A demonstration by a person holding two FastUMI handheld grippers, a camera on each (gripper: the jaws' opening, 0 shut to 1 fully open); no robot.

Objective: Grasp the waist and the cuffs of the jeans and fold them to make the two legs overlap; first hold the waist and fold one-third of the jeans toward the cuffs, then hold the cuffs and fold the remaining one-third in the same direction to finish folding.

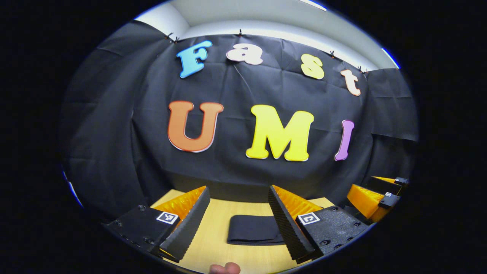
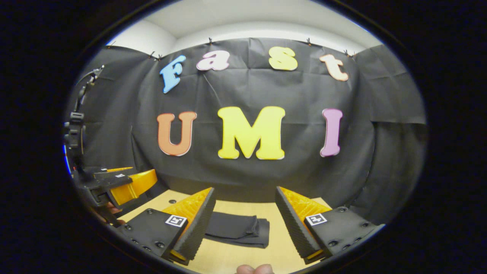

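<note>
Dark fabric, the jeans (image 1: pixel 254 229) lie folded into a compact bundle on the pale wooden table (image 1: pixel 220 213), near its far edge by the black cloth wall (image 1: pixel 228 152). In the left gripper view the left gripper (image 1: pixel 239 222) hangs above the table with its fingers spread wide, the jeans between and beyond them, untouched. The right gripper (image 2: pixel 245 224) in its own view is likewise spread wide and empty, with the jeans (image 2: pixel 237 229) ahead, layered edges to their right. A fingertip (image 1: pixel 225 268) shows at the bottom rim.
</note>
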